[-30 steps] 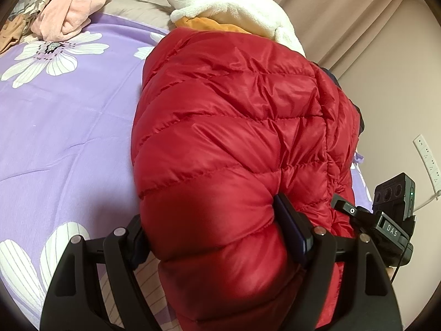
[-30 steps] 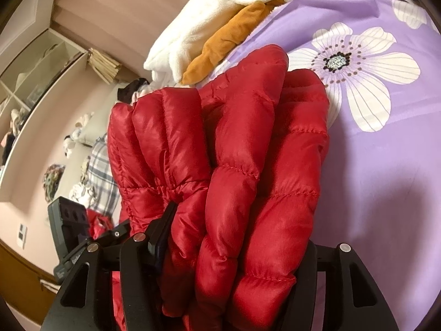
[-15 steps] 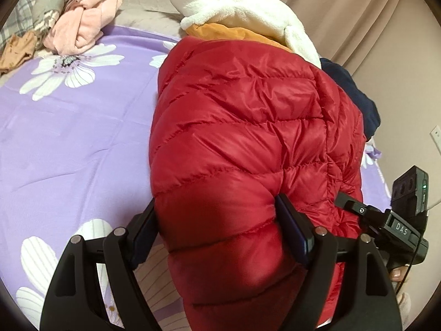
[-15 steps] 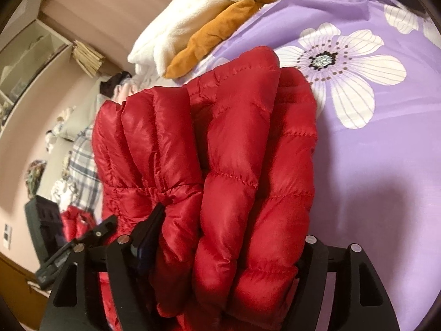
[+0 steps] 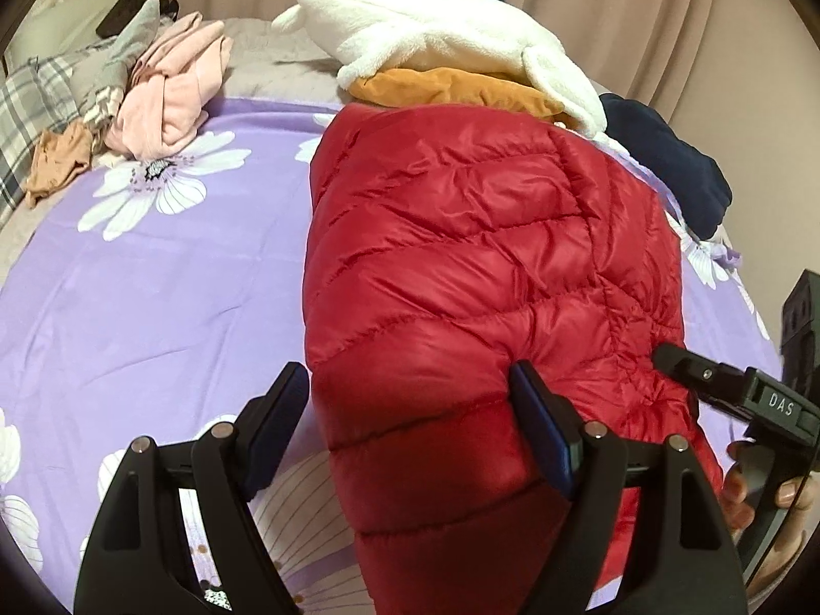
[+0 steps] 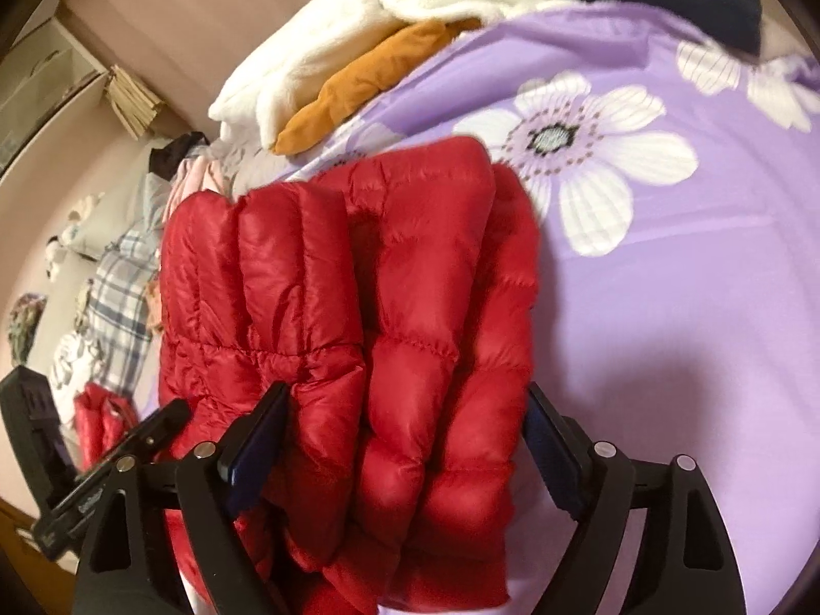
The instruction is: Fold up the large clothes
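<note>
A folded red puffer jacket [image 5: 476,266] lies on the purple flowered bedsheet [image 5: 154,277]. My left gripper [image 5: 410,420] is open, its fingers astride the jacket's near end; the left finger stands clear of the fabric. In the right wrist view the jacket [image 6: 369,318] shows as a thick folded bundle. My right gripper [image 6: 405,441] is open around its end, fingers apart from the fabric on both sides. The right gripper's body also shows in the left wrist view [image 5: 743,400].
A white fleece [image 5: 435,36] over an orange garment [image 5: 451,87] lies behind the jacket. A navy garment [image 5: 666,164] is at the right. Pink clothes [image 5: 169,97] and plaid fabric [image 5: 25,102] lie at the back left. A curtain [image 5: 615,0] hangs behind.
Both grippers have opened and let go of the jacket. Both have drawn back a little, and the jacket now rests on the sheet.
</note>
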`<state>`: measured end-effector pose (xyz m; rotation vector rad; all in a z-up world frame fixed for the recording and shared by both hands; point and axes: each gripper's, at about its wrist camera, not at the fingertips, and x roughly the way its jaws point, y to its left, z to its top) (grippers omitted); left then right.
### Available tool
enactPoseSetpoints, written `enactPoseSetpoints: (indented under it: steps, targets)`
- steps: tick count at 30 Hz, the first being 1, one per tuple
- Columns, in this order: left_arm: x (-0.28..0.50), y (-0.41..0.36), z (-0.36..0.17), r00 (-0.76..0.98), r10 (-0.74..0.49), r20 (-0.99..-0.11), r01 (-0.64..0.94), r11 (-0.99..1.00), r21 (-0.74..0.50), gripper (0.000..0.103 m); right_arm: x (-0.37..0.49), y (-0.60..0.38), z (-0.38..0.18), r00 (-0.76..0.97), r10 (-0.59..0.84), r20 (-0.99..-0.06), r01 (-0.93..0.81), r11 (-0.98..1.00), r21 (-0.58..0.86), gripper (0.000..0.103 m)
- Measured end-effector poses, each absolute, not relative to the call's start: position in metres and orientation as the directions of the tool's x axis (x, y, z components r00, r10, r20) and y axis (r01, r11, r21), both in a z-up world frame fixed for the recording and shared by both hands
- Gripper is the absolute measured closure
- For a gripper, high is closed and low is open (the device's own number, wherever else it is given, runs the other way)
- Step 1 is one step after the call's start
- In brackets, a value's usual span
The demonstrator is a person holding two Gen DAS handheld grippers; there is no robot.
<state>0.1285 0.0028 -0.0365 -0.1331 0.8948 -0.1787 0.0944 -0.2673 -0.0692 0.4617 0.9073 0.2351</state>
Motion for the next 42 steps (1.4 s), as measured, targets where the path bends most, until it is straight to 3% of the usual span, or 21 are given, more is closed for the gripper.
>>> enactPoseSetpoints:
  steps: [4,6,11,14,16,22,32,42]
  targets:
    - [0.122,0.002,-0.033,0.605,-0.227,-0.763,0.112,0.973,-0.201,0.030,0.084,-0.264,-0.047,0.665,0.221,-0.714,0.016,0.951,0.309,0.017]
    - [0.119,0.000,-0.032,0.599,-0.236,-0.765,0.121,0.971,-0.204,0.039,0.078,-0.262,-0.038,0.700,0.159,-0.696,0.021,0.970,0.243,0.017]
    - [0.109,-0.009,-0.027,0.607,-0.228,-0.761,0.167,0.973,-0.157,0.053,0.073,-0.253,-0.016,0.769,0.218,-0.601,-0.086,0.967,0.241,0.018]
    - [0.105,-0.013,-0.029,0.605,-0.229,-0.762,0.190,0.972,-0.141,0.058,0.077,-0.240,-0.006,0.772,0.301,-0.560,-0.178,0.948,0.265,0.033]
    - [0.105,-0.015,-0.032,0.601,-0.228,-0.766,0.197,0.971,-0.134,0.058,0.086,-0.228,-0.002,0.754,0.350,-0.556,-0.234,0.934,0.270,0.050]
    - [0.108,-0.017,-0.041,0.588,-0.235,-0.773,0.208,0.969,-0.137,0.059,0.119,-0.186,-0.016,0.698,0.385,-0.604,-0.306,0.923,0.235,0.069]
    - [0.115,-0.018,-0.049,0.573,-0.252,-0.780,0.217,0.964,-0.152,0.059,0.143,-0.177,-0.064,0.598,0.328,-0.731,-0.245,0.944,0.223,0.076]
    - [0.116,-0.017,-0.048,0.555,-0.253,-0.792,0.208,0.965,-0.162,0.059,0.098,-0.186,-0.030,0.646,0.377,-0.664,-0.284,0.926,0.249,0.076]
